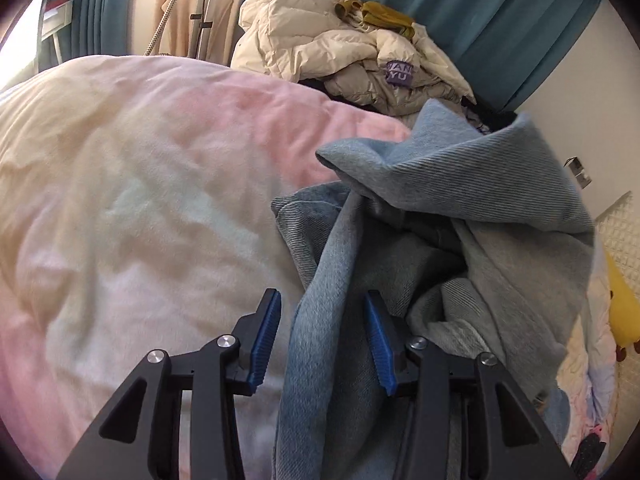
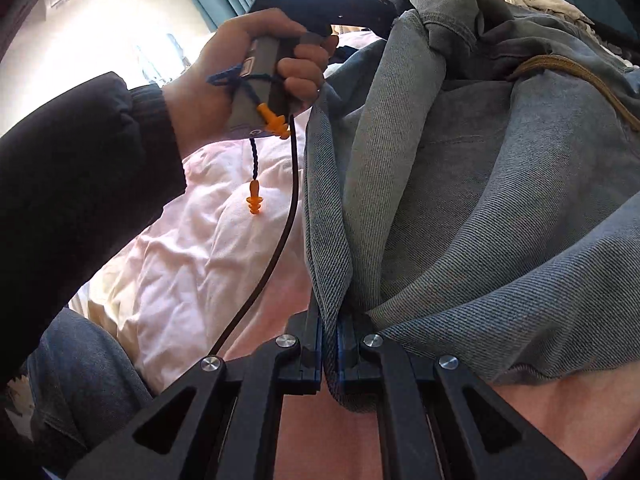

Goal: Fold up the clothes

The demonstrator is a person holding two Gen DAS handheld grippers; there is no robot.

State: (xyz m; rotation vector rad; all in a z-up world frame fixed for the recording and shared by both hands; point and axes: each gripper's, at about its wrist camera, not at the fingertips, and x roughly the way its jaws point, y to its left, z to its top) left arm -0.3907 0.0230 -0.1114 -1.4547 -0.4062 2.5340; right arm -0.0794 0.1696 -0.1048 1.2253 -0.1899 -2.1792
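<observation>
Barely started tbh. The jeans (image 1: 440,240) hang bunched over the duvet (image 1: 140,180), no fold yet. Right gripper (image 2: 330,340) is clamped on a denim edge; left gripper (image 1: 322,336) is part-open, fabric between, not pinched.

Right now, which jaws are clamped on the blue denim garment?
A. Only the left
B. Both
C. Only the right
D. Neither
C: the right gripper has its jaws pinched shut on an edge of the denim garment, while the left gripper has a fold hanging between jaws that stand apart from it.
</observation>
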